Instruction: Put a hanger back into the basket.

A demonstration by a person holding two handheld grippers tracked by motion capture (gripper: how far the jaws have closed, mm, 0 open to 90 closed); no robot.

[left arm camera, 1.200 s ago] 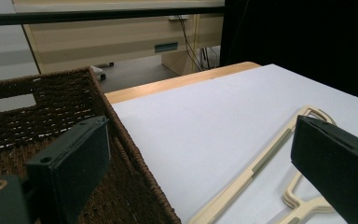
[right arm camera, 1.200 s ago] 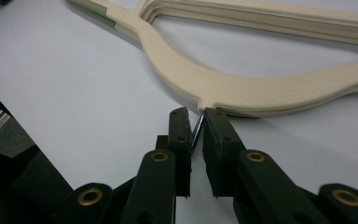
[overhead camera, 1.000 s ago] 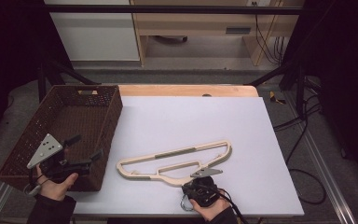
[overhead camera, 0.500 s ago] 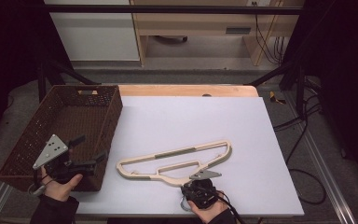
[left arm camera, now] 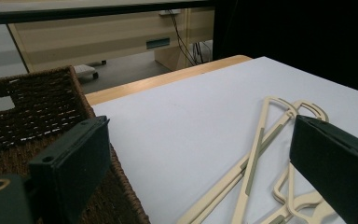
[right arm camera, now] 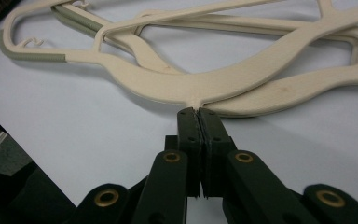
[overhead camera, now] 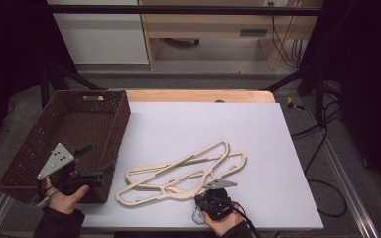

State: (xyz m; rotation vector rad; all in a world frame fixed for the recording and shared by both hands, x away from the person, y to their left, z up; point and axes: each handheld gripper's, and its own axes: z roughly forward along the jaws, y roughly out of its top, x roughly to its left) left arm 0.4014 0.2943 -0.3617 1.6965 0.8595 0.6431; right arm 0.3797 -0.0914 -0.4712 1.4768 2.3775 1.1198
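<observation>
Pale wood hangers (overhead camera: 183, 173): two, overlapping, flat on the white desk (overhead camera: 258, 134), near its front edge.
Right tongs (right arm camera: 196, 112): have just been closing; now together, pinching the neck stub of the upper hanger.
Left tongs (left arm camera: 200, 163): spread wide, holding nothing, above the front right corner of the brown wicker basket (overhead camera: 64, 134).
Basket: at the desk's left edge.

2 cream wooden hangers (overhead camera: 183, 171), overlapping flat, crossed, on white table near front edge
</observation>
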